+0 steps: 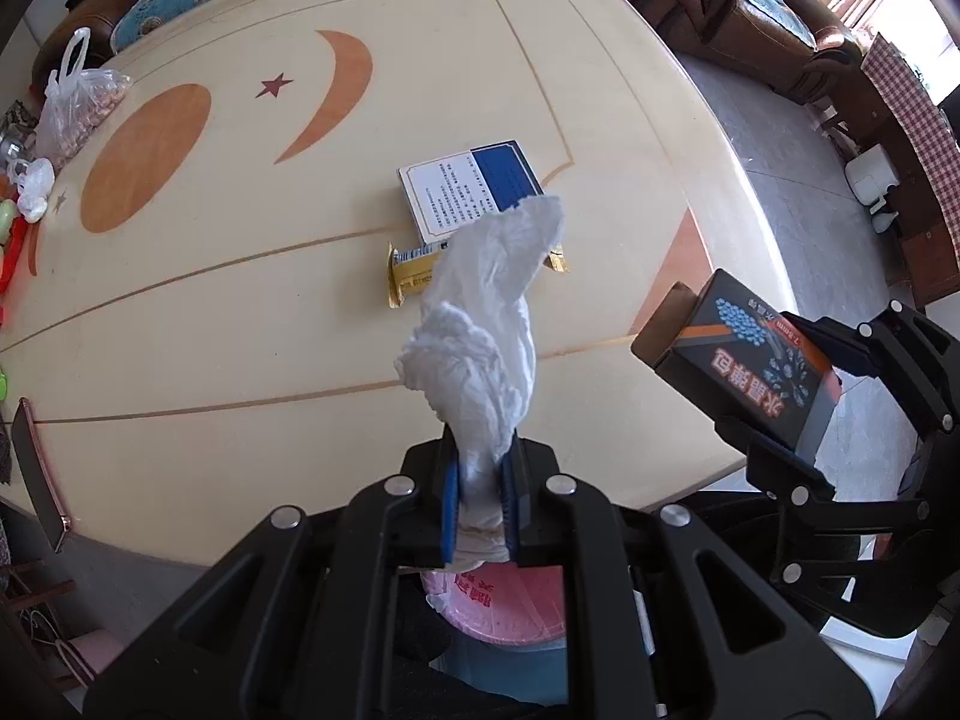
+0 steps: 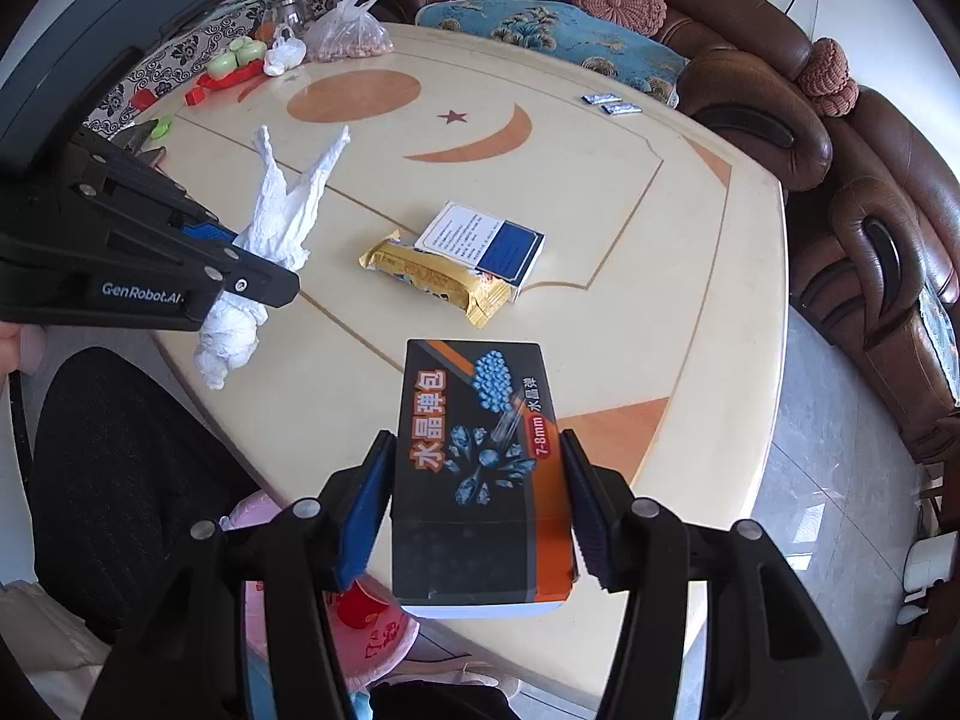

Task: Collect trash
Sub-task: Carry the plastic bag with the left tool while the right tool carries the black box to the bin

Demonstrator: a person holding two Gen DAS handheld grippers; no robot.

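My left gripper (image 1: 480, 498) is shut on a crumpled white tissue (image 1: 480, 324), which sticks up above the cream table (image 1: 240, 360). From the right wrist view the same tissue (image 2: 270, 228) hangs from that gripper (image 2: 252, 267) over the table's near left edge. My right gripper (image 2: 474, 504) is shut on a black and orange box (image 2: 474, 468) with blue beads printed on it, held above the table's front edge; that box (image 1: 750, 360) shows at the right of the left wrist view. A gold snack wrapper (image 2: 438, 282) and a blue and white box (image 2: 486, 243) lie mid-table.
A pink-lined bin (image 1: 498, 606) sits below the table edge under the grippers. A bag of nuts (image 2: 351, 30), red and green items (image 2: 231, 69) and a phone (image 1: 39, 474) line the left side. Two small sachets (image 2: 612, 103) lie at the far edge. Brown sofas (image 2: 870, 228) surround the table.
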